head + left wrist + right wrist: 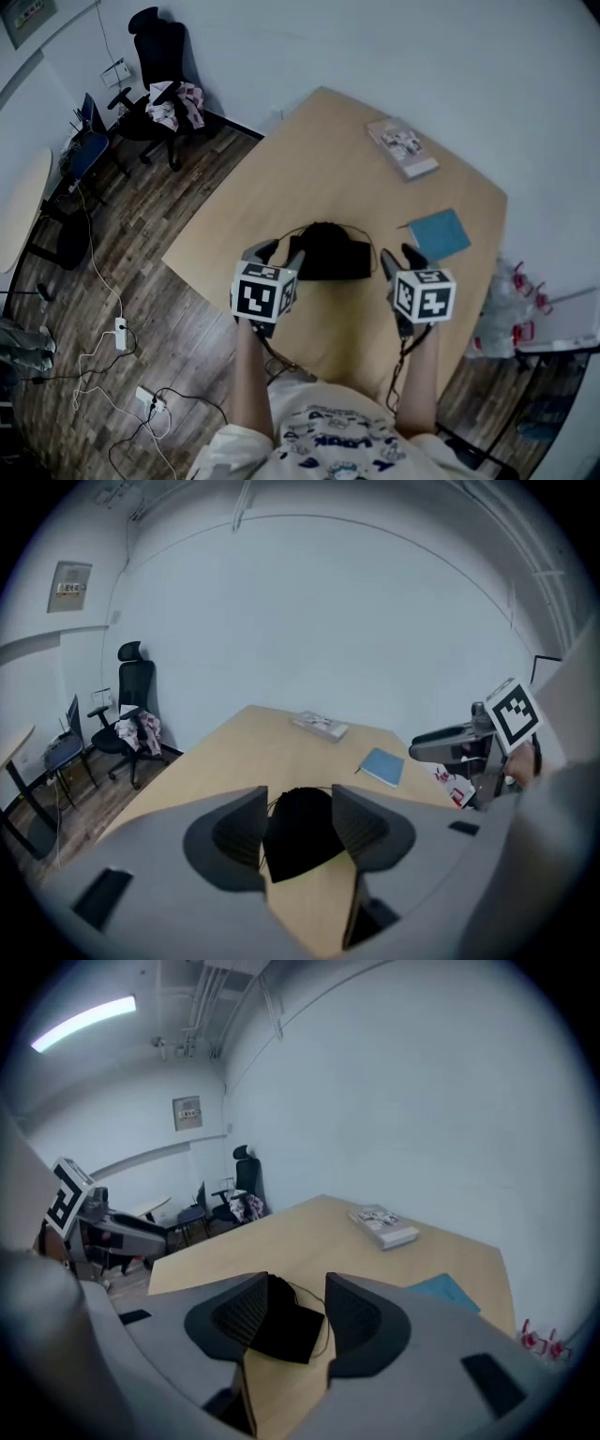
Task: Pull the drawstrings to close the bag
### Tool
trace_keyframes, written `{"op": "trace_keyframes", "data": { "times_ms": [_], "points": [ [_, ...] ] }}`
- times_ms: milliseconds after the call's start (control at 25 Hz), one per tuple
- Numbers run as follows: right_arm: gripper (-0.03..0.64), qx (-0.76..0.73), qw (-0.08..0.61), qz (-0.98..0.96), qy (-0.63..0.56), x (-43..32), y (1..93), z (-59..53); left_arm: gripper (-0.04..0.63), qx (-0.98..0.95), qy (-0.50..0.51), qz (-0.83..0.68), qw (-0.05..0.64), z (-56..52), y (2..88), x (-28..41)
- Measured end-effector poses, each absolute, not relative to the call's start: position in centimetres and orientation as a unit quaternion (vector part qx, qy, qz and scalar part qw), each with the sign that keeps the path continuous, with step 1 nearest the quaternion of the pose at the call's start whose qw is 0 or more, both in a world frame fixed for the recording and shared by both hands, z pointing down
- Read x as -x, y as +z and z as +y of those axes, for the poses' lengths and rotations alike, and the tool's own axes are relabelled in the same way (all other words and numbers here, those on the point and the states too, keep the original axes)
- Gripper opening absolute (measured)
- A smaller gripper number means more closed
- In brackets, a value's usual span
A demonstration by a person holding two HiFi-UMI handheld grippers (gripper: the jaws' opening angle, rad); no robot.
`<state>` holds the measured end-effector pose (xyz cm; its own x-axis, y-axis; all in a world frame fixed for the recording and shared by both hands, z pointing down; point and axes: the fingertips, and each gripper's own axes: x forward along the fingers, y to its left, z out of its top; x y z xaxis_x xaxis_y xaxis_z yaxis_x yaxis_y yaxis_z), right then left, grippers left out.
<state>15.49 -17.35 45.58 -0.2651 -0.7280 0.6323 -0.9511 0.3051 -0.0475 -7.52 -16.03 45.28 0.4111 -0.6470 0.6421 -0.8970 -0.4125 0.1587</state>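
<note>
A small black drawstring bag lies on the wooden table, its thin cord looping around its far side. In the head view my left gripper sits at the bag's left edge and my right gripper a little to the right of it. Both are open. The left gripper view looks through my left gripper at the bag lying beyond the parted jaws. The right gripper view shows the bag and its cord past my right gripper. Neither holds anything.
A book lies at the table's far side and a blue notebook to the right of the bag. A black office chair with clothes stands far left. Cables run over the wooden floor. A plastic bag sits by the table's right edge.
</note>
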Motion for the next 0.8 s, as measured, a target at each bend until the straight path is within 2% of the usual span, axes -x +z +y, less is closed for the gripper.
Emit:
{"op": "trace_keyframes", "data": {
  "times_ms": [200,280,360,440,640,800],
  "points": [
    [0.164,-0.574,0.162,-0.79,0.144,-12.6,40.4,-18.1,0.193,-0.825,0.172,-0.491,0.222,-16.7,41.3,5.0],
    [0.053,-0.589,0.135,-0.789,0.111,-12.1,38.7,-18.0,0.178,-0.83,0.117,-0.5,0.218,-16.8,39.3,4.4],
    [0.022,-0.599,0.113,-0.788,0.09,-11.9,37.3,-17.8,0.053,-0.827,0.085,-0.517,0.203,-16.8,37.8,4.6],
    [0.013,-0.603,0.093,-0.788,0.078,-11.7,36.0,-17.6,0.012,-0.822,0.074,-0.536,0.179,-16.8,36.6,5.1],
    [0.004,-0.615,0.067,-0.783,0.064,-11.9,34.5,-17.2,0.003,-0.809,0.061,-0.569,0.131,-16.5,34.6,6.0],
    [0.002,-0.621,0.063,-0.779,0.066,-12.2,34.8,-16.9,0.003,-0.808,0.067,-0.573,0.121,-16.3,34.8,6.0]
  ]
}}
